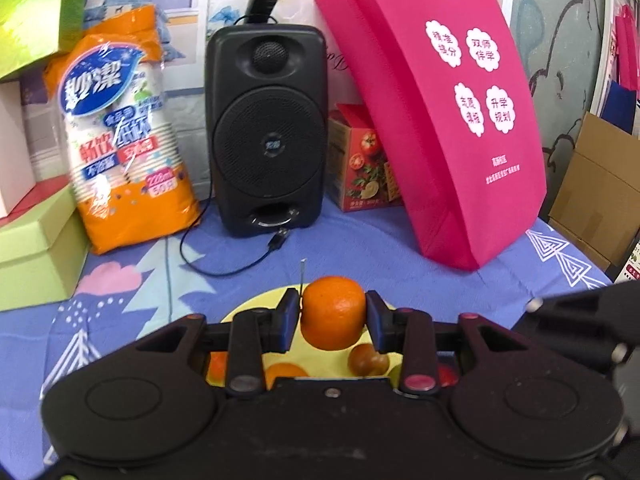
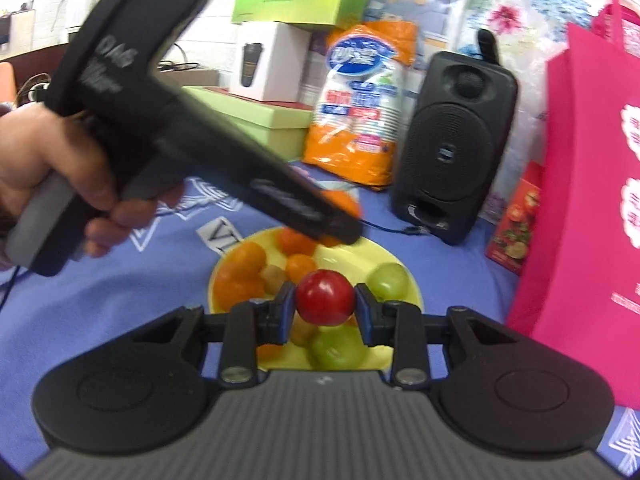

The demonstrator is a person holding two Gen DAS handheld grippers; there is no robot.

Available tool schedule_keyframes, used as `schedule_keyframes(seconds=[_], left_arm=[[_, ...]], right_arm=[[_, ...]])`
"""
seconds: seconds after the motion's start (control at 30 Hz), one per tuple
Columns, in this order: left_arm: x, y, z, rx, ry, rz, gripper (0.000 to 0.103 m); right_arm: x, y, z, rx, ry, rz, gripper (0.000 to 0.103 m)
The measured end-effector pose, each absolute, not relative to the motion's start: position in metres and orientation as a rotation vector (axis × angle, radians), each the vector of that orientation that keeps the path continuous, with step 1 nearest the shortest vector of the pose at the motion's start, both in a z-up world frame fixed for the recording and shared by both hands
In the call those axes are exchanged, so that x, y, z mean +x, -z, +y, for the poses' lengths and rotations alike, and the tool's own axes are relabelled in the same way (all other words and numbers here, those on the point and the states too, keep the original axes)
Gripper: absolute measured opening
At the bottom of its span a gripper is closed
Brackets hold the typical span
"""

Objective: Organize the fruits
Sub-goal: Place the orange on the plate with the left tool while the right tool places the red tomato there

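Note:
My left gripper (image 1: 333, 320) is shut on an orange (image 1: 333, 312) and holds it above the yellow plate (image 1: 256, 304). In the right wrist view the left gripper (image 2: 340, 220) reaches over the plate's far side with the orange (image 2: 344, 200) partly hidden. My right gripper (image 2: 325, 304) is shut on a red fruit (image 2: 325, 298) above the near part of the yellow plate (image 2: 360, 256). On the plate lie several oranges (image 2: 244, 256), green fruits (image 2: 388, 280) and a small brown one (image 2: 273, 276).
A black speaker (image 1: 266, 128) with a loose cable (image 1: 224, 260), an orange cup pack (image 1: 120, 128), a pink bag (image 1: 436, 112), a tomato-print box (image 1: 360, 160) and green boxes (image 1: 36, 248) stand at the back on the blue cloth (image 1: 360, 248).

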State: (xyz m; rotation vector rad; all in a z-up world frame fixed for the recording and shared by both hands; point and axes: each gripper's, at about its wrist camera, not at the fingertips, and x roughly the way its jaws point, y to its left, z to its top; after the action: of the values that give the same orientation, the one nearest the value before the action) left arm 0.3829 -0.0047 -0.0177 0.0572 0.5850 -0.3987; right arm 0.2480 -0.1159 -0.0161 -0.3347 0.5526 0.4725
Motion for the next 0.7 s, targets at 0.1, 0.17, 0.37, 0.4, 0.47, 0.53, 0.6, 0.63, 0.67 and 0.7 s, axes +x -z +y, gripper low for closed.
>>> schedule_keyframes(seconds=[0.1,0.17,0.37,0.4,0.47,0.53,0.6,0.63,0.67,0.7], left_arm=[[0.388,0.019,-0.008,0.066,0.395,0.589,0.035],[0.392,0.022,-0.007,0.061,0.385,0.597,0.035],[0.41,0.042,-0.002,0.027,0.354,0.645,0.035],[0.413,0.046,-0.002,0.025,0.349,0.653,0.035],[0.417,0.052,0.0,0.017,0.337,0.665,0.035],[0.42,0.057,0.002,0.012,0.327,0.67,0.035],[0.422,0.06,0.003,0.01,0.319,0.674,0.035],[0.424,0.062,0.003,0.006,0.317,0.678,0.036],[0.425,0.063,0.004,0.005,0.317,0.68,0.036],[0.425,0.063,0.004,0.006,0.316,0.68,0.039]], right_arm=[[0.255,0.02,-0.105,-0.333,-0.491,0.561,0.031],[0.261,0.025,-0.102,-0.324,-0.492,0.578,0.031],[0.277,0.038,-0.102,-0.291,-0.464,0.624,0.031],[0.28,0.04,-0.103,-0.286,-0.456,0.631,0.031],[0.284,0.044,-0.104,-0.28,-0.445,0.642,0.031],[0.288,0.047,-0.105,-0.277,-0.438,0.645,0.031],[0.289,0.048,-0.105,-0.276,-0.43,0.652,0.031],[0.29,0.05,-0.106,-0.276,-0.427,0.654,0.031],[0.291,0.05,-0.106,-0.275,-0.426,0.654,0.031],[0.293,0.051,-0.105,-0.274,-0.421,0.653,0.031]])
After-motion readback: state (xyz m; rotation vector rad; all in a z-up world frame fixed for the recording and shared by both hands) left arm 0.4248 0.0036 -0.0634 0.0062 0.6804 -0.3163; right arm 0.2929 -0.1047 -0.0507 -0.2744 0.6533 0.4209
